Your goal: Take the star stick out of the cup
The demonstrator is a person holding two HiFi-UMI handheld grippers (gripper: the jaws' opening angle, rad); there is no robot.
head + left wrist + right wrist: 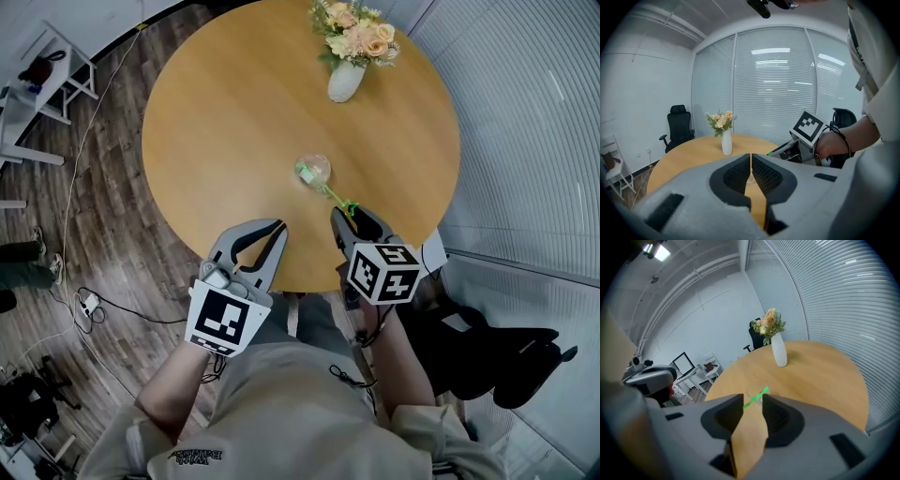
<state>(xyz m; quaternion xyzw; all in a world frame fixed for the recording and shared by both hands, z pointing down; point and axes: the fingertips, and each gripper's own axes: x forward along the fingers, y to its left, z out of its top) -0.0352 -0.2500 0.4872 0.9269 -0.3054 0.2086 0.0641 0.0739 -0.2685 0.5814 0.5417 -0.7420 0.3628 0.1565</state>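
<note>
R claw [753,399] open at star stick [328,190], L claw [750,157] shut

Tally as sighted.

- Round table [216,122]: one.
- White vase [345,82] of flowers: one, at the table's 12 o'clock.
- Clear cup [314,169]: one, near the table's centre.
- Green star stick [330,192]: one, running from the cup toward 5 o'clock.
- Grippers: two, left gripper [277,225] and right gripper [349,216], at the table's 6 o'clock edge.
- Marker cubes: two, left cube [225,319] and right cube [384,272].
- Black office chairs [678,123]: two, counted in the left gripper view.
- White side table [47,70]: one, out at 10 o'clock.
</note>
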